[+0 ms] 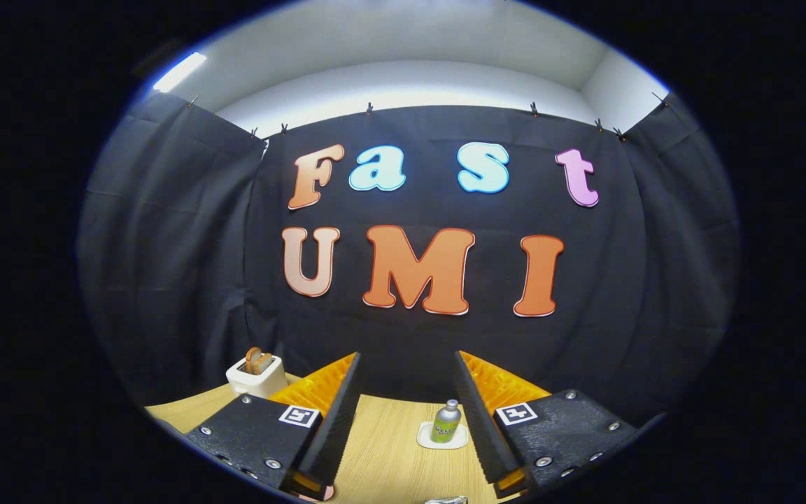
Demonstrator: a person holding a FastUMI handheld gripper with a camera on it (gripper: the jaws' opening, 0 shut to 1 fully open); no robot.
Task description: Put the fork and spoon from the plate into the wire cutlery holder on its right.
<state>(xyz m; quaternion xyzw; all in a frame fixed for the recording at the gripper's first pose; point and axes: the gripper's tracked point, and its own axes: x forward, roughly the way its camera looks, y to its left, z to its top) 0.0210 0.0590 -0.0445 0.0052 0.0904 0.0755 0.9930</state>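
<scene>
One toaster (256,374) holding two bread slices (257,360), one small bottle (446,421), one coaster (442,437), one wooden table (389,455)

You have almost nothing to read here. On your gripper (408,355), whose fingers stand spread wide apart with nothing between them, each finger's dark base carries one square black-and-white marker: one marker (299,415) sits on the base nearer the toaster side, the other marker (516,413) on the base just beside the bottle. They are coded patterns of blocks, not letters or numbers, so you cannot read them as words. The small bottle (446,422), standing upright on the table between the fingers and close against one of them, has a label around its body. Its print is too small and blurred for you to make out.
</scene>
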